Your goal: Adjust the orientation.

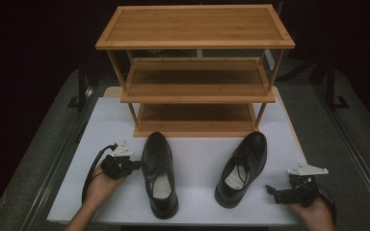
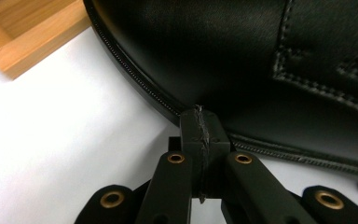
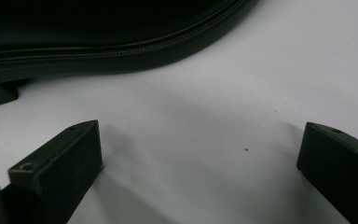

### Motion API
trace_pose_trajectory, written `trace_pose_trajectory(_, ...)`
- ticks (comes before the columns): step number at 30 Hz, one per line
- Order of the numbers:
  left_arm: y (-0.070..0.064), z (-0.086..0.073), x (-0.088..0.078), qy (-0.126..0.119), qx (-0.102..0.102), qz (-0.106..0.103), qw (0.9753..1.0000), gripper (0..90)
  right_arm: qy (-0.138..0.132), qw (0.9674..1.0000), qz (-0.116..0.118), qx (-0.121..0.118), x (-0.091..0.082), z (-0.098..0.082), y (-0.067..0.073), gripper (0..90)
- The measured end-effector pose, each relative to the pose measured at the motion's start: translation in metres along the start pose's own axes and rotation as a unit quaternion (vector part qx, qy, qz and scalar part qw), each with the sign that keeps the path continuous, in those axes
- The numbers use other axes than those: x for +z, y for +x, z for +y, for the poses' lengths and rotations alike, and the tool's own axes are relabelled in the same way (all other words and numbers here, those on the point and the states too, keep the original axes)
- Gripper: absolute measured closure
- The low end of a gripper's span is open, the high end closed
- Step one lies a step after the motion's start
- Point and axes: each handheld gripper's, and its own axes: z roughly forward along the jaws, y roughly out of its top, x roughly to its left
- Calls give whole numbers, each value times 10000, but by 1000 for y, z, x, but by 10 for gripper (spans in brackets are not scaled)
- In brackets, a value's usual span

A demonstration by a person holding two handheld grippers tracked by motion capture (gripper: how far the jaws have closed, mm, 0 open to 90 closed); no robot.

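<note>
A white tabletop [image 1: 192, 159] sits in a dark room, and on it, toward the far edge, stands a three-tier bamboo shoe rack [image 1: 195, 72] with all its shelves bare. In front of the rack lie the two black leather dress shoes: the left shoe [image 1: 159, 173] with its toe toward the rack and its heel toward you, and the right shoe [image 1: 242, 168], angled a little, well apart from the first.

Your left gripper [image 1: 136, 164] is at the outer side of the left shoe, low near the sole. In the left gripper view its jaws are pressed together with nothing between them, their tips touching or all but touching the shoe's welt [image 2: 168, 100]; a corner of the rack [image 2: 25, 35] shows beyond. Your right gripper [image 1: 272, 190] rests near the right shoe's heel, apart from it. Its jaws stand wide apart and hold nothing, with bare tabletop between them and the shoe's sole edge [image 3: 121, 51] ahead.

I judge this to be the approach, before either shoe is gripped. For the next move, you would need to part the left jaws and bring them over the shoe's collar or side wall, and carry the right jaws forward to straddle the other shoe's upper, before lifting toward a shelf.
</note>
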Motion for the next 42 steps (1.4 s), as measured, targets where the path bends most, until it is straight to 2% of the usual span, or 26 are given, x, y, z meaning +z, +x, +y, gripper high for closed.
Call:
trace_pose_trajectory(12, -6, 13, 9, -94, 47, -72, 9999, 900, 2, 10000, -1, -1, 0, 0, 0, 0)
trace_pose_trajectory(18, -9, 14, 9, -152, 56, -107, 9998, 900, 1, 10000, -4, -2, 0, 0, 0, 0)
trace_pose_trajectory(22, -13, 4, 1, -211, -19, -293, 9993, 900, -4, 10000, 1, 2, 0, 0, 0, 0)
trace_pose_trajectory(28, -31, -15, -6, -97, -50, -580, 9983, 900, -7, 10000, 2, -2, 0, 0, 0, 0)
trace_pose_trajectory(29, -34, -16, -6, -78, -43, -570, 9983, 900, 4, 10000, -1, -6, 0, 0, 0, 0)
trace_pose_trajectory(31, -35, -16, -5, -37, -17, -554, 9985, 900, 7, 10000, -3, 2, 0, 0, 0, 0)
trace_pose_trajectory(37, -37, -14, -2, -94, -55, -698, 9975, 900, 11, 10000, -2, 4, 0, 0, 0, 0)
trace_pose_trajectory(42, -42, -6, 6, -97, 73, -814, 9966, 900, 0, 10000, -2, -4, 0, 0, 0, 0)
